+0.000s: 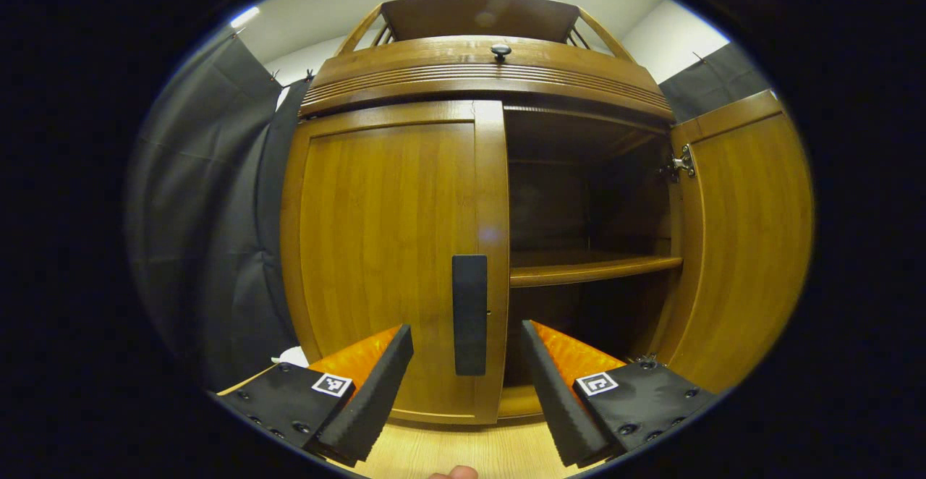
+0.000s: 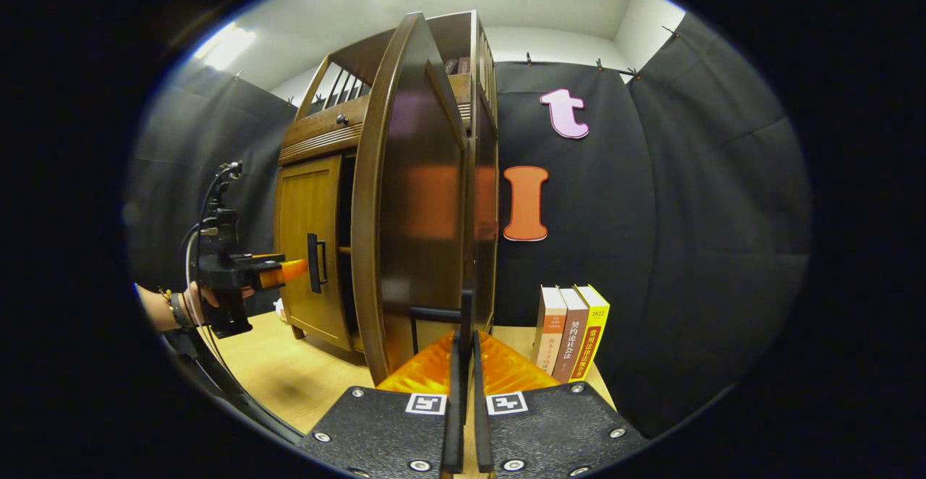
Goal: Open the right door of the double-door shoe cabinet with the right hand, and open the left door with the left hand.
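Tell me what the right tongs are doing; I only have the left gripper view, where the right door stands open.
Observer: The right tongs are shut on the right door's handle; the right door is swung wide.
Operator: Anything beside the cabinet on that side?
Observer: Three books stand upright on the tabletop, right of the cabinet.
Operator: And my left tongs from there?
Observer: The left tongs reach up to the left door's handle; contact I cannot tell.

Books stand right of the cabinet, on the table.
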Motion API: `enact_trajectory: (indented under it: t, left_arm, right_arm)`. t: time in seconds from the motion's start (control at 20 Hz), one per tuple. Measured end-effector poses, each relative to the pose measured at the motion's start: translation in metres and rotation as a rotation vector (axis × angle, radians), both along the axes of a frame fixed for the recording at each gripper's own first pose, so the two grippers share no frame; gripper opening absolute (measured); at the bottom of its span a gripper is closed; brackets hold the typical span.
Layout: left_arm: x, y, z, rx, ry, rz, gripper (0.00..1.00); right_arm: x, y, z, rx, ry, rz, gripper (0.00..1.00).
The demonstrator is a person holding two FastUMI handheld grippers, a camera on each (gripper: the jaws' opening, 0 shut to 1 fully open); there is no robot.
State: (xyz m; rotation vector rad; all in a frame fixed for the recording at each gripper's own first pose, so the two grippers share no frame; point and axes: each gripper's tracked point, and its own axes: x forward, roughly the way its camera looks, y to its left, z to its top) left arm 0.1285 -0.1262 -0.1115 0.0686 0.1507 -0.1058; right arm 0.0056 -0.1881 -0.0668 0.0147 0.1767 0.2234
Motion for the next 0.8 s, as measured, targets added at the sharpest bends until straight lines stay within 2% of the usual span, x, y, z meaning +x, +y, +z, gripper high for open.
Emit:
enact_trajectory:
  t: [0.05,0.1,0.15,0.2,0.25,0.3,0.35,0.4,0.5,0.55,0.6,0.8]
  left_arm:
    - [0.007,0.001,0.001,0.015,-0.01,-0.002,0.98]
    - [0.013,0.001,0.0,0.017,-0.021,0.004,0.98]
    - [0.019,0.002,0.001,0.018,-0.025,0.009,0.97]
    - [0.025,0.003,0.0,0.017,-0.028,0.014,0.97]
    - [0.031,0.003,0.001,0.014,-0.03,0.018,0.98]
    - [0.037,0.004,0.001,0.013,-0.035,0.021,0.98]
    - [0.043,0.006,0.001,0.016,-0.041,0.025,0.98]
    - [0.047,0.008,-0.001,0.019,-0.04,0.026,0.98]
    - [0.058,0.01,-0.005,0.021,-0.034,0.022,0.97]
    - [0.063,0.009,-0.008,0.015,-0.023,0.017,0.98]
    - [0.066,0.009,-0.012,0.007,-0.012,0.016,0.93]
    - [0.071,0.002,-0.017,-0.015,-0.007,-0.011,0.74]
  right_arm:
    - [-0.001,-0.003,0.001,0.005,-0.002,-0.013,0.12]
    - [0.001,-0.005,0.0,0.016,-0.002,-0.028,0.1]
    - [0.001,-0.009,-0.001,0.028,0.001,-0.047,0.22]
    - [-0.002,-0.014,-0.001,0.036,0.003,-0.069,0.27]
    - [-0.003,-0.018,-0.001,0.036,0.004,-0.087,0.27]
    - [-0.006,-0.022,-0.001,0.035,0.003,-0.099,0.43]
    - [-0.01,-0.025,0.001,0.03,0.001,-0.108,0.43]
    - [-0.016,-0.028,0.003,0.023,-0.003,-0.115,0.47]
    - [-0.027,-0.032,0.006,0.007,-0.001,-0.129,0.62]
    - [-0.032,-0.034,0.008,-0.002,-0.004,-0.138,0.72]
    - [-0.036,-0.037,0.01,-0.012,-0.008,-0.151,0.69]
    - [-0.048,-0.044,0.015,-0.004,-0.004,-0.187,0.71]
